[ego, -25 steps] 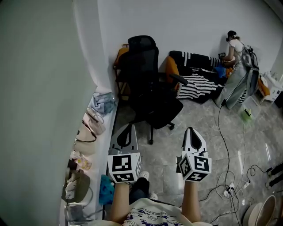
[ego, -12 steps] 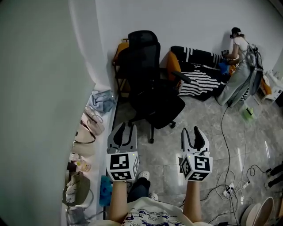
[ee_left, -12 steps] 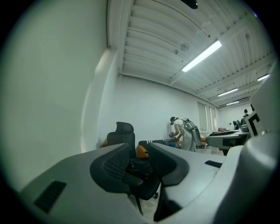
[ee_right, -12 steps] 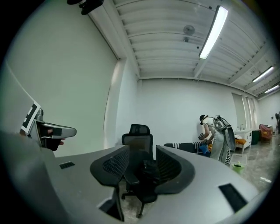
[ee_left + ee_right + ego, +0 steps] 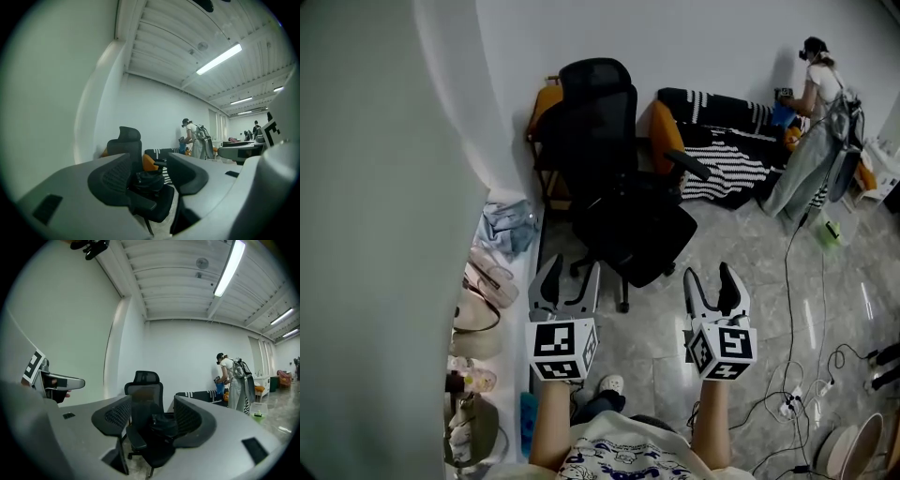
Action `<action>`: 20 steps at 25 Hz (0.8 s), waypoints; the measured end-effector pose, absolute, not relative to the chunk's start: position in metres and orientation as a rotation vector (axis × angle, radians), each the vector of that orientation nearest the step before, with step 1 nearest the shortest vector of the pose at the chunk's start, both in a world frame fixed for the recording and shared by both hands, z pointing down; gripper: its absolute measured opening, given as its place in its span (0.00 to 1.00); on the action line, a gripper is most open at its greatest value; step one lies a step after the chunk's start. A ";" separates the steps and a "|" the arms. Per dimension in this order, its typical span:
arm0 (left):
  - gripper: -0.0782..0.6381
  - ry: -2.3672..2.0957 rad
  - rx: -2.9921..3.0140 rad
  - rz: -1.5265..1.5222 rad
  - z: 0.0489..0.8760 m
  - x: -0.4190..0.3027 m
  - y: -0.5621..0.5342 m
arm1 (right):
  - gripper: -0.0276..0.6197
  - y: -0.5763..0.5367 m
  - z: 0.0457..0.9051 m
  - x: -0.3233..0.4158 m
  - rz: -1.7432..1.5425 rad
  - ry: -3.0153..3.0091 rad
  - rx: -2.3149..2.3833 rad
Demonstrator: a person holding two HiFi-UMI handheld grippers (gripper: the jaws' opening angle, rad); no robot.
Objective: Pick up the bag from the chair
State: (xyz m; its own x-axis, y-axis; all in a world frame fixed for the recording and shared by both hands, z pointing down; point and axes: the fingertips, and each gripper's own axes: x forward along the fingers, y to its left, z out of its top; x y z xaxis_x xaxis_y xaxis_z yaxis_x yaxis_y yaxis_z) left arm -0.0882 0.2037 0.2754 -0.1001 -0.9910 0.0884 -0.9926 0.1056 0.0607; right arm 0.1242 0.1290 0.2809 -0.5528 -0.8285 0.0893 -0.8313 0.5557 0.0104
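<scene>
Bag: black, slumped on the seat of the black office chair, near the seat's middle.
Bag vs grippers: ahead of both and well apart from them; it lines up with each jaw gap, no contact.
Left gripper: jaws apart, have just been opening, nothing between the pads.
Right gripper: jaws apart, have just been opening, nothing between the pads.
Chair: stands on the grey floor, backrest toward the white wall.

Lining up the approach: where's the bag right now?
The black bag lies on the seat of the black office chair, in front of its backrest. The right gripper view shows it low at centre frame.
</scene>
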 end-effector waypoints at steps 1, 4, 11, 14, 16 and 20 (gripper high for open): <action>0.45 -2.247 2.040 0.027 0.276 -0.092 0.196 | 0.48 0.123 0.282 0.121 0.054 -2.695 1.444; 0.45 -2.237 2.051 0.037 0.278 -0.104 0.176 | 0.49 0.106 0.286 0.110 0.055 -2.680 1.442; 0.45 -2.219 2.049 0.055 0.284 -0.122 0.131 | 0.50 0.063 0.289 0.097 0.045 -2.647 1.459; 0.45 -2.217 2.041 0.059 0.288 -0.126 0.108 | 0.50 0.037 0.294 0.095 0.052 -2.638 1.455; 0.45 -2.223 2.029 0.069 0.291 -0.129 0.090 | 0.50 0.016 0.297 0.094 0.058 -2.635 1.449; 0.45 -2.251 1.994 0.078 0.295 -0.137 0.047 | 0.50 -0.036 0.304 0.089 0.069 -2.645 1.426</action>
State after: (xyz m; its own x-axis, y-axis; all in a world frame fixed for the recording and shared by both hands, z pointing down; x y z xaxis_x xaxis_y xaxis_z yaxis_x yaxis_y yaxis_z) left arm -0.1366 0.0466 0.2951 -0.1165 -0.9841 0.1338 -0.9910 0.1241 0.0498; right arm 0.0895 -0.0358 0.3037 -0.5430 -0.8279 0.1406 -0.8341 0.5511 0.0242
